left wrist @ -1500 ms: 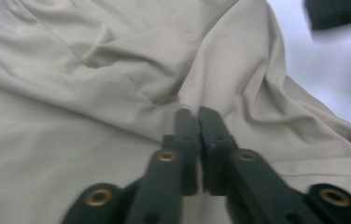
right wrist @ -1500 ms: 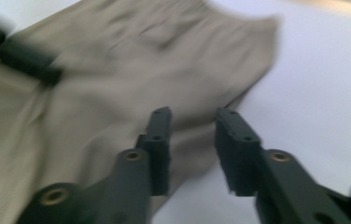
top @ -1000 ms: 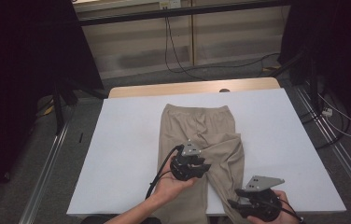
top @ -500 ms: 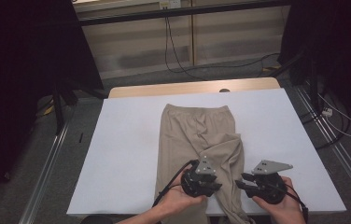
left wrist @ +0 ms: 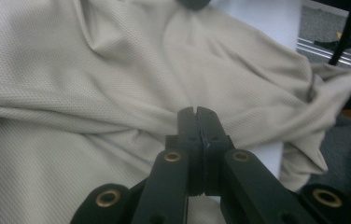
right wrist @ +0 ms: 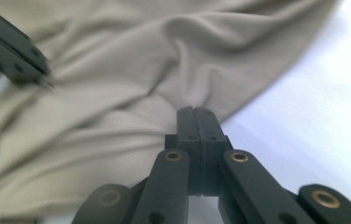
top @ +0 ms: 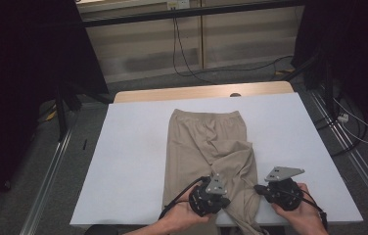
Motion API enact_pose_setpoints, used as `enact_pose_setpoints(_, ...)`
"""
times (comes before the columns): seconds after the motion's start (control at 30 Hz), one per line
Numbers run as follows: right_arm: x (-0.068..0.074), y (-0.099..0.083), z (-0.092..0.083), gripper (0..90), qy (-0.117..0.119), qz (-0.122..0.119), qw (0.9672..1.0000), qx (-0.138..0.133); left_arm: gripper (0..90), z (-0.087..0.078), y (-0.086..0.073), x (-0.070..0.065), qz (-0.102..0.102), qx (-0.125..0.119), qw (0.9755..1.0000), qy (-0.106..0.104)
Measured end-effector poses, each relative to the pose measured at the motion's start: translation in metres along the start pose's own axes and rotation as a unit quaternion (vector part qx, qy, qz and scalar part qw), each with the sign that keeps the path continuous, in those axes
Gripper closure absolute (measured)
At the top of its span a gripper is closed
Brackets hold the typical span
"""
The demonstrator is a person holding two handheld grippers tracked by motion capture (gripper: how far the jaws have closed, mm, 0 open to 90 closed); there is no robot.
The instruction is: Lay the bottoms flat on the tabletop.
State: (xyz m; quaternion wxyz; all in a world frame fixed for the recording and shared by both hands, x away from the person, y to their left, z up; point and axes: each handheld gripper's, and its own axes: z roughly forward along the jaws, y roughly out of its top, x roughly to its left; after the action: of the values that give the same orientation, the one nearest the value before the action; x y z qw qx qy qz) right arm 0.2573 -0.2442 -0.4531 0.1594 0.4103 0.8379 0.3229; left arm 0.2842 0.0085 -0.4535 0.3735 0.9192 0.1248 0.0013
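Observation:
Beige trousers (top: 206, 142) lie flat on the white table (top: 133, 161), waistband at the far end, with one leg folded over and rumpled near the front edge. My left gripper (top: 227, 201) is at the near left of that rumpled leg. Its jaws have just closed, and in the left gripper view my left gripper (left wrist: 196, 110) meets a fold of the cloth (left wrist: 94, 70), with creases running into its tip. My right gripper (top: 259, 189) is at the leg's right edge. It has just closed too, and in the right gripper view my right gripper (right wrist: 195, 109) pinches the cloth's edge (right wrist: 131, 70).
The other gripper's black jaw (right wrist: 10, 51) shows at the upper left of the right gripper view. A wooden strip (top: 201, 92) runs along the table's far edge. Metal rails (top: 50, 171) and cables (top: 353, 127) flank the table on the grey floor.
Both hands have drawn together at the rumpled leg: the left moved right and nearer the front edge, the right moved away from that edge. Both pairs of jaws have closed.

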Motion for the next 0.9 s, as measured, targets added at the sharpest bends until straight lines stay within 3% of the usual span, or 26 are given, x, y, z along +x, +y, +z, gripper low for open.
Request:
enact_pose_setpoints(0.17,-0.008,-0.016,-0.019,90.0,-0.009,-0.005,0.9999,0.009,90.0,-0.003,-0.005,-0.011,0.010,0.002,0.9999,-0.012)
enact_pose_setpoints(0.27,-0.012,-0.023,-0.027,90.0,0.003,0.013,0.9999,0.011,90.0,-0.003,-0.003,-0.019,0.010,0.004,0.9994,-0.034)
enact_pose_setpoints(0.37,-0.008,-0.025,-0.032,89.0,0.017,0.010,0.9998,0.010,90.0,-0.004,-0.004,-0.029,0.016,0.010,0.9985,-0.052)
enact_pose_setpoints(0.4,-0.006,-0.026,-0.034,86.4,0.025,0.014,0.9995,0.010,90.0,-0.005,-0.005,-0.031,0.019,0.011,0.9981,-0.058)
enact_pose_setpoints(0.43,-0.004,-0.026,-0.035,80.0,0.026,0.017,0.9995,0.006,89.7,-0.008,-0.005,-0.033,0.019,0.014,0.9985,-0.049)
enact_pose_setpoints(0.47,-0.002,-0.027,-0.037,73.9,0.026,0.019,0.9995,0.001,89.0,-0.009,-0.005,-0.032,0.011,0.005,0.9980,-0.063)
enact_pose_setpoints(0.57,0.001,-0.022,-0.041,67.9,0.029,0.022,0.9987,-0.035,82.8,-0.012,0.000,-0.025,0.002,-0.023,0.9981,-0.057)
enact_pose_setpoints(0.6,0.001,-0.019,-0.040,67.6,0.032,0.018,0.9984,-0.043,78.9,-0.012,0.003,-0.022,-0.001,-0.027,0.9985,-0.047)
enact_pose_setpoints(0.67,0.005,-0.010,-0.035,66.2,0.034,0.007,0.9981,-0.051,76.7,-0.008,0.008,-0.016,0.012,-0.025,0.9993,-0.024)
enact_pose_setpoints(0.73,0.009,-0.002,-0.024,63.1,0.032,-0.004,0.9985,-0.045,71.7,0.000,0.009,-0.010,0.012,-0.016,0.9998,-0.006)
enact_pose_setpoints(0.8,0.011,0.004,-0.010,61.4,0.032,-0.011,0.9989,-0.032,69.6,0.010,0.007,-0.007,0.030,0.004,0.9995,0.007)
enact_pose_setpoints(0.83,0.012,0.006,-0.004,61.6,0.032,-0.014,0.9991,-0.023,69.6,0.010,0.005,-0.007,0.034,-0.007,0.9994,0.008)
enact_pose_setpoints(0.87,0.013,0.006,0.001,64.9,0.033,-0.016,0.9992,-0.015,71.2,0.009,0.006,-0.009,0.034,-0.002,0.9994,0.011)
enact_pose_setpoints(0.9,0.015,0.005,0.005,71.0,0.035,-0.019,0.9992,-0.002,81.6,0.008,0.005,-0.011,0.030,0.006,0.9995,0.007)
